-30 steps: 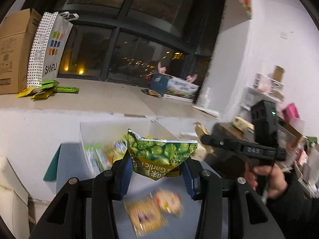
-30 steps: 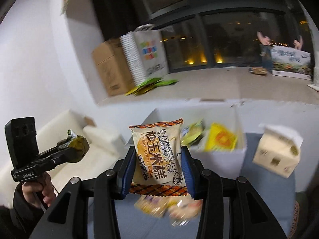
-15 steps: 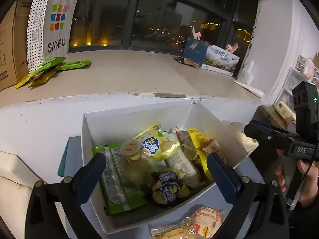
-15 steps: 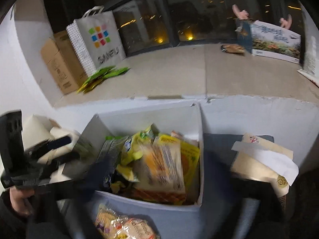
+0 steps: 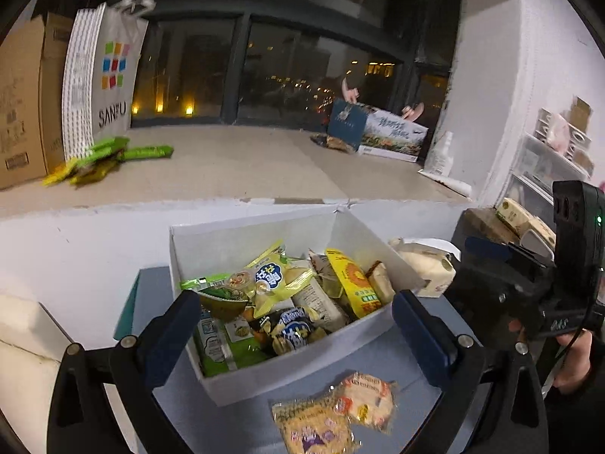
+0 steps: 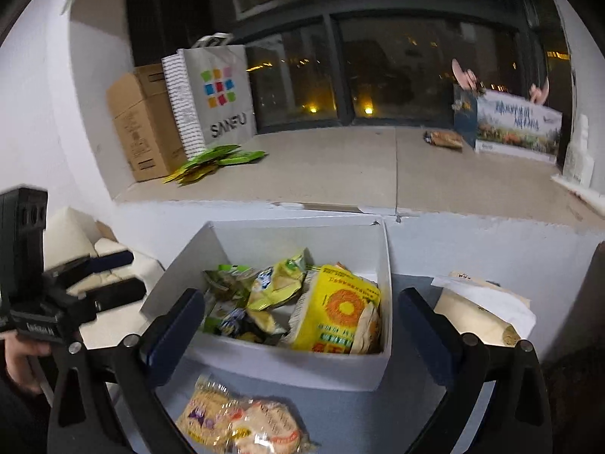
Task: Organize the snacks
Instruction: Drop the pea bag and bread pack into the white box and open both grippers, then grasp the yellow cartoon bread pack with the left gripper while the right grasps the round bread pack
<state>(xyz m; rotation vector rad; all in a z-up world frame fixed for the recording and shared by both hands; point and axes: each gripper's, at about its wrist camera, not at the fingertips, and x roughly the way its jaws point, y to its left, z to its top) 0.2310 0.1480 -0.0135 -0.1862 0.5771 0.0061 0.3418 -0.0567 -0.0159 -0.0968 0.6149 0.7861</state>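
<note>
A white open box [image 5: 302,370] [image 6: 287,367] stands on the grey tabletop, filled with several snack packets, among them a yellow sunflower-print bag [image 5: 351,283] [image 6: 336,310] and green packets [image 5: 223,336]. Two clear-wrapped snack packs [image 5: 332,412] [image 6: 242,423] lie on the table in front of the box. My left gripper [image 5: 298,325] hangs wide open just before the box, nothing between its fingers. My right gripper [image 6: 298,325] is likewise wide open and holds nothing. Each gripper shows in the other's view, held by a hand [image 5: 571,363] [image 6: 22,359].
A tissue pack [image 5: 423,268] [image 6: 484,314] sits right of the box. Behind runs a wide window ledge [image 5: 242,166] with a SANFU bag [image 5: 102,83], a cardboard carton [image 6: 140,121], green sachets [image 6: 215,159] and a printed box [image 6: 514,128]. Shelves [image 5: 548,159] stand at right.
Both grippers opened and let go of their packets: the green pea bag from the left, the orange rice-cake bag from the right. Both packets now lie in the box, and the grippers drew back.
</note>
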